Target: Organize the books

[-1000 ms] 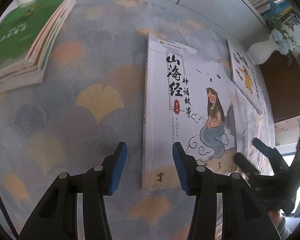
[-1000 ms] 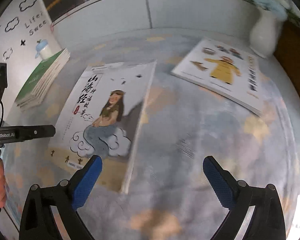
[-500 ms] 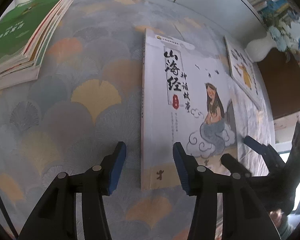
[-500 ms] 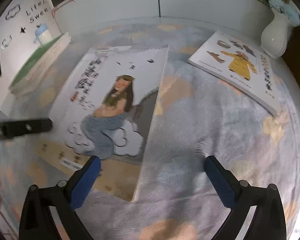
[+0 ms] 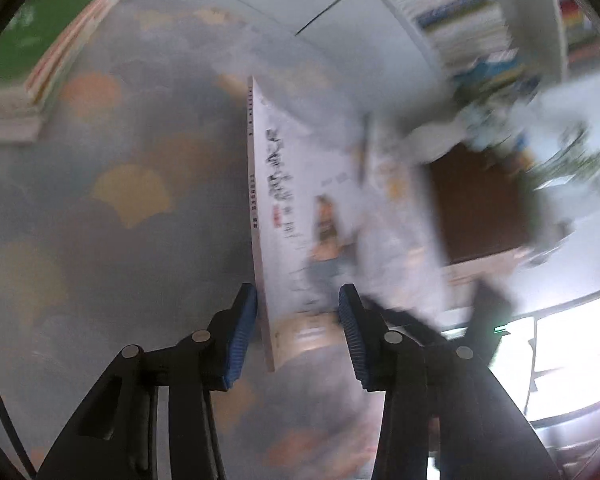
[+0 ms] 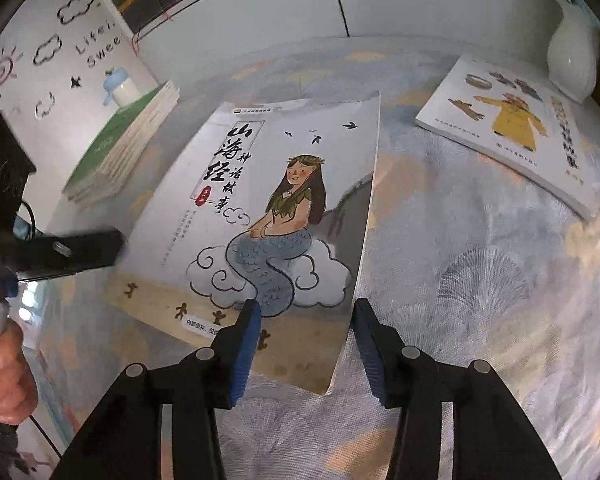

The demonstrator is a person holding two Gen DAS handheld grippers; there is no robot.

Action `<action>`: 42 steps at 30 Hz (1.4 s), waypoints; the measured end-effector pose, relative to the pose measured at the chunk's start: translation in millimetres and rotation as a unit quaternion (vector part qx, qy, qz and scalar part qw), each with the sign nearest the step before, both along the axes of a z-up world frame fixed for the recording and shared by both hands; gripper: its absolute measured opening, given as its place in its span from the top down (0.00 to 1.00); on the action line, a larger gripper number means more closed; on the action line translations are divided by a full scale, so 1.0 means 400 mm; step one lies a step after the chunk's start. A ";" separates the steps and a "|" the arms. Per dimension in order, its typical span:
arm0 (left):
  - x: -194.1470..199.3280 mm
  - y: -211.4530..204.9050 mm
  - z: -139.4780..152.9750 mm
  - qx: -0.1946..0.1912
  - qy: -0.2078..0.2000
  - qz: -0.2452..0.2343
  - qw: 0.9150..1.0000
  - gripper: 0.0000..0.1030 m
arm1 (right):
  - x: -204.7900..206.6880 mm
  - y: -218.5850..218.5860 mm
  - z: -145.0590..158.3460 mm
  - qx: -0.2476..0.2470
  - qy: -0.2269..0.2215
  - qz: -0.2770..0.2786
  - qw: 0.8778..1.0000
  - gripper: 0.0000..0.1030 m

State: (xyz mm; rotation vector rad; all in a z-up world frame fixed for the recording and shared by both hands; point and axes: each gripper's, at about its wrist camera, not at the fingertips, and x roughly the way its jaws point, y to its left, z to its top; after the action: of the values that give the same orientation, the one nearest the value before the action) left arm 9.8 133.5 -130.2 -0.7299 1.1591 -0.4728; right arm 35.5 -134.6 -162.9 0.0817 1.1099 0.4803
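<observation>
my left gripper [image 5: 298,330] closing astride mermaid book [image 6: 268,216] spine corner | my right gripper [image 6: 305,344] closing round its other corner | pad contact unclear

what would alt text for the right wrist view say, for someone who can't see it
The right tongs, closing, straddle the near right corner of a mermaid storybook lying on a patterned tablecloth, while the left tongs reach its left edge. A second picture book lies far right by a white vase; green books are stacked far left.
</observation>
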 end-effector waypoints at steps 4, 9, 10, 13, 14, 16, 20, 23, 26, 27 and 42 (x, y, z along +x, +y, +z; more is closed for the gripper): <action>0.015 -0.005 -0.061 -0.013 0.041 0.006 0.999 0.67 | -0.002 -0.008 -0.002 0.014 0.005 -0.006 1.000 0.53; 0.012 -0.076 -0.102 0.052 0.053 -0.002 0.997 0.87 | -0.002 -0.003 -0.003 0.012 0.002 -0.002 1.000 0.53; 0.011 -0.083 -0.099 0.063 0.049 -0.005 0.997 0.87 | -0.003 -0.002 -0.003 0.011 0.001 -0.001 1.000 0.53; 0.023 -0.100 -0.076 0.060 0.038 -0.016 0.997 0.89 | -0.007 0.001 0.000 0.008 0.005 0.001 1.000 0.52; 0.025 -0.101 -0.073 0.046 0.038 -0.018 0.998 0.89 | -0.007 -0.003 0.002 0.014 0.015 0.002 1.000 0.48; 0.036 -0.090 -0.068 -0.002 0.042 -0.015 0.999 0.89 | -0.011 -0.019 0.004 0.035 0.039 -0.005 0.999 0.43; 0.056 -0.071 -0.061 -0.081 0.053 -0.002 0.995 0.89 | -0.027 -0.092 -0.011 0.117 0.099 -0.024 0.988 0.42; 0.065 -0.063 -0.040 -0.111 0.053 -0.001 0.992 0.89 | -0.034 -0.136 -0.034 0.205 0.146 -0.039 0.967 0.42; 0.069 -0.054 -0.031 -0.123 0.056 -0.001 0.991 0.89 | -0.017 -0.156 -0.062 0.283 0.174 -0.057 0.941 0.42; 0.069 -0.048 -0.032 -0.125 0.058 0.001 0.990 0.89 | -0.007 -0.160 -0.073 0.304 0.180 -0.066 0.933 0.42; 0.086 -0.012 -0.076 -0.146 0.092 0.031 0.985 0.91 | 0.060 -0.141 -0.083 0.316 0.173 -0.041 0.932 0.41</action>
State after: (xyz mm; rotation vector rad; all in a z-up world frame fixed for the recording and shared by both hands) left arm 44.4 128.7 -160.5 -1.0787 1.2492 -0.5366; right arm 59.6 -190.9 -196.0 0.8015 1.2505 0.7539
